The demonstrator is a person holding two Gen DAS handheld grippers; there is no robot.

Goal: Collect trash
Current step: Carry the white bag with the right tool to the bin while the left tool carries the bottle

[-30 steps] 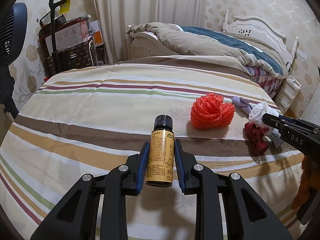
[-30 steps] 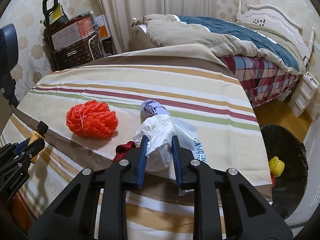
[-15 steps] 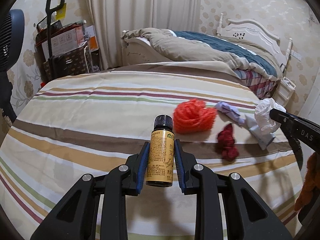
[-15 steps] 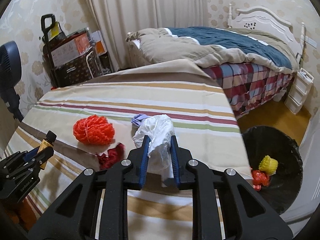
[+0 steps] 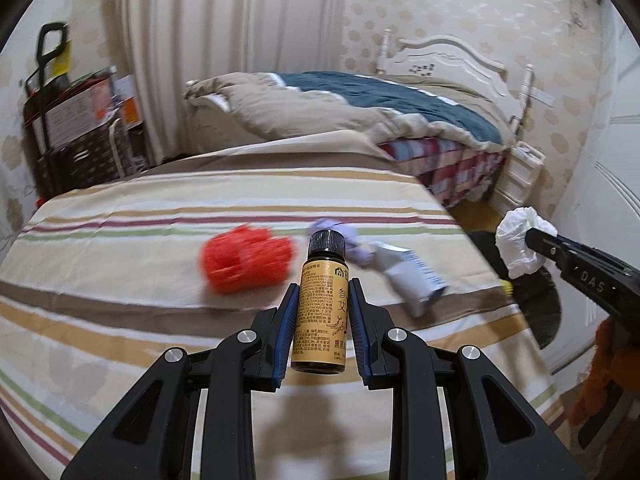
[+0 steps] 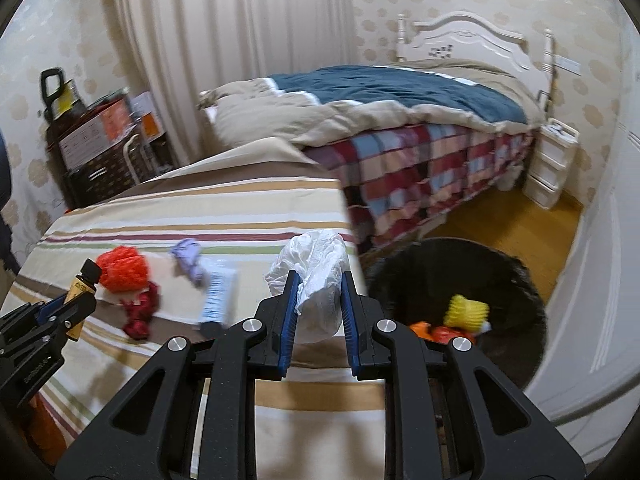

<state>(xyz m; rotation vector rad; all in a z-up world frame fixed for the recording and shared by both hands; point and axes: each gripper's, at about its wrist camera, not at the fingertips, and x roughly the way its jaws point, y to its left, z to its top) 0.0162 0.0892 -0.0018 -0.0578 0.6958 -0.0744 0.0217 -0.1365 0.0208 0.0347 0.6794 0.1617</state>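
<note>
Since the earlier frames both grippers have been carried to the right across the striped bed [image 5: 120,320], so that the black trash bin [image 6: 516,280] — only an edge at the right a second ago — is now seen filling the lower right of the right wrist view. The load in each gripper is unchanged.

The left gripper [image 5: 322,312] is closed on a small brown bottle [image 5: 320,304] with a black cap and a tan label; the bottle is held upright between the blue pads, in the lower centre of the left wrist frame. The right gripper [image 6: 318,300] is clamped on a crumpled white tissue wad [image 6: 316,276], which bulges above the pads at the centre of its frame, over the bed's right edge and just left of the bin.

In the bin a yellow netted item [image 6: 468,310] and some orange scraps [image 6: 436,330] are seen at the bottom.

Left on the bed — in the left-centre of the right wrist view — are an orange mesh ball [image 6: 122,268], a dark red crumpled piece [image 6: 140,312] just below it, a pale purple wad [image 6: 190,258] and a flattened white wrapper with blue print [image 6: 218,296] beside that. All four are blurred by motion.

A second bed with a blue and beige quilt [image 6: 380,92] is seen across the upper right.
</note>
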